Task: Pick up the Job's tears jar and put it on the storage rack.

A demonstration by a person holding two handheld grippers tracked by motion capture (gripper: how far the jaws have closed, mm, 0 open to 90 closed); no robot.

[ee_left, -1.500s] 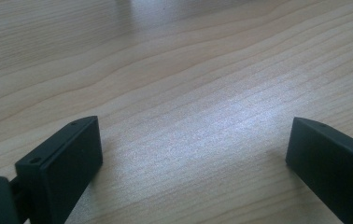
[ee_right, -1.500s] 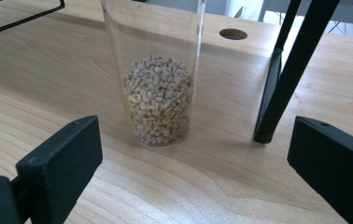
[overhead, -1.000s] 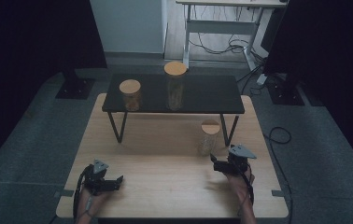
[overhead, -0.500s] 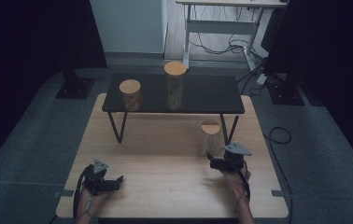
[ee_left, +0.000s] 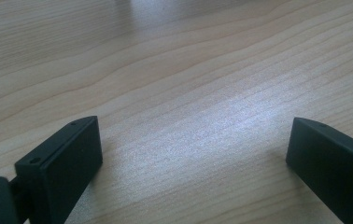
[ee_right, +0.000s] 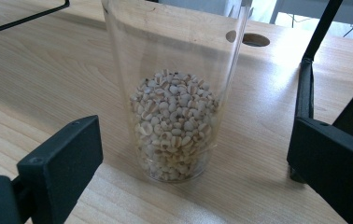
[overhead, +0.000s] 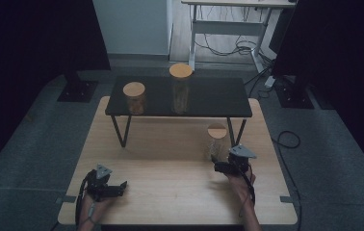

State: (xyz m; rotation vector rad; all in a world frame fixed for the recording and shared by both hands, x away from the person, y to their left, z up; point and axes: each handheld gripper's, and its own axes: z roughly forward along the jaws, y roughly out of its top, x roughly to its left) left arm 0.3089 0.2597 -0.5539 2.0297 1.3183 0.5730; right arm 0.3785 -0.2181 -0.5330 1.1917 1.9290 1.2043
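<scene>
Right gripper [ee_right: 193, 154] is wide open with nothing in it, lined up just short of the glass jar [ee_right: 174, 93] of grains standing on the desk [overhead: 170, 183], while the left gripper [ee_left: 193, 158] sits open and empty too.

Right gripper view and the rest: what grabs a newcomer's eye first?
The clear glass jar, part-filled with pale grains, stands on the wooden table straight ahead of the right gripper, whose jaws are spread wide and not touching it. On the black shelf behind stand two more cork-lidded jars, short and tall. The left gripper rests open at the table's near left.
</scene>
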